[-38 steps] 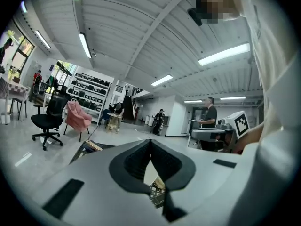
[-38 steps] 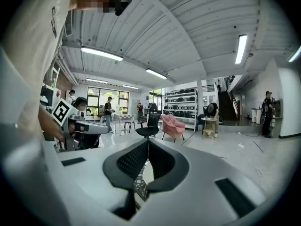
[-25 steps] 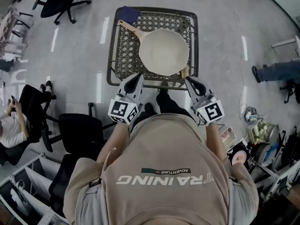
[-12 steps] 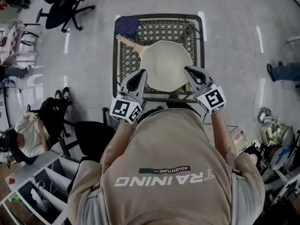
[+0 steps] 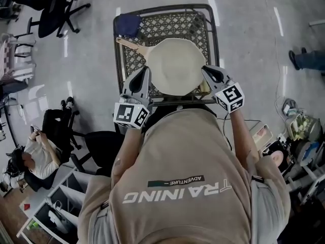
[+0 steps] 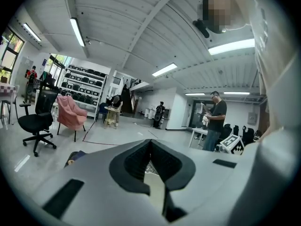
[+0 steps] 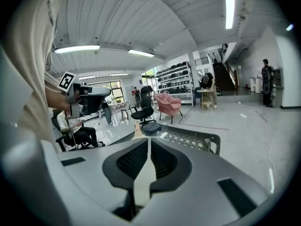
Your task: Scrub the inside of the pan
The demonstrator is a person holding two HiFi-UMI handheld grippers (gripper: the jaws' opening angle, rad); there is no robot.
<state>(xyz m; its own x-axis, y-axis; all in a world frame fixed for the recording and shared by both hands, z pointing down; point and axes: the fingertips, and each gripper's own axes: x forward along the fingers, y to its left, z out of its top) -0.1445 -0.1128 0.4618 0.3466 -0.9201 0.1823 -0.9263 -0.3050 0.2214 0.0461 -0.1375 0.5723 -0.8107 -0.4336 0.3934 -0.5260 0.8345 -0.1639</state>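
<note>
On the wire-mesh desk [image 5: 172, 27] ahead of you, a dark blue cloth [image 5: 128, 25] lies in the corner at eleven o'clock. A black office chair [image 5: 48, 9] stands on the floor at ten o'clock. A seated person [image 5: 35, 154] is at eight o'clock, and another person's legs [image 5: 307, 59] show at two o'clock.

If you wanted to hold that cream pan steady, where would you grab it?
By its tan handle, which sticks out flat from the pan at its far-left rim, over the lattice table. Come from the left with the left tongs; the wide round bowl offers little else to pinch.
</note>
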